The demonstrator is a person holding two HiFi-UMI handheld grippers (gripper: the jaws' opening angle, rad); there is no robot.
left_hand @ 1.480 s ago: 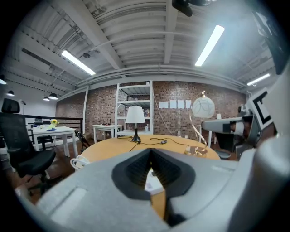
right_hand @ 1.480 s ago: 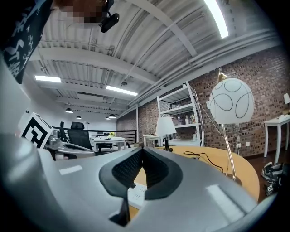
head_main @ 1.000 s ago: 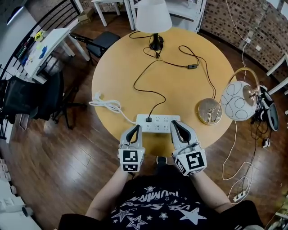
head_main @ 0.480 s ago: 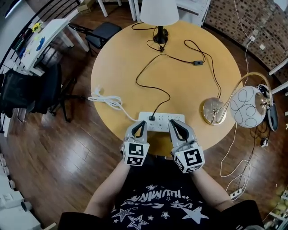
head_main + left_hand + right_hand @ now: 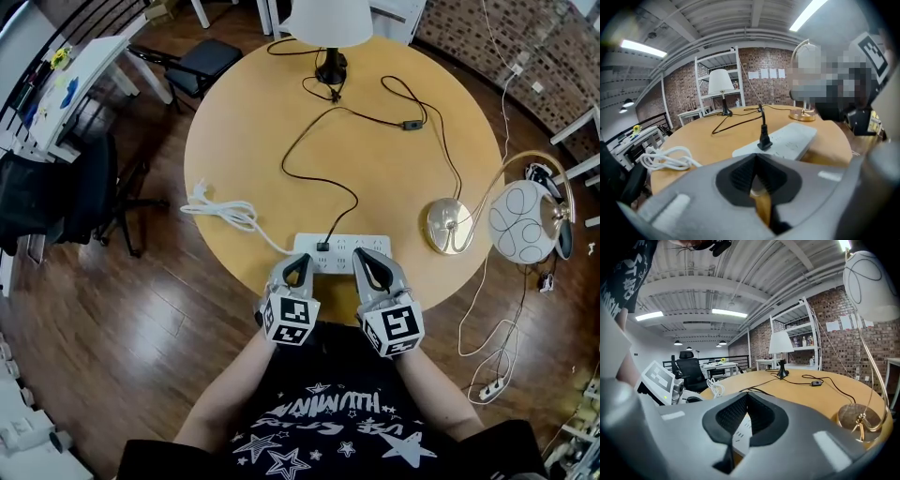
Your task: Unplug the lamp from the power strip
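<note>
Finds left gripper (image 5: 298,263) and right gripper (image 5: 371,260) clenched, empty, at six o'clock of power strip (image 5: 349,249); sees black plug (image 5: 322,247) seated there, lamp (image 5: 328,23) at twelve.

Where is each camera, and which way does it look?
Head view: on the person's head, facing steeply down at the round wooden table, white power strip, forearms, left gripper, right gripper.
Left gripper view: rides that gripper, facing along its closed jaws at the black plug.
Right gripper view: rides that gripper, facing the white-shaded lamp past its jaws.
Shared: the power strip.
</note>
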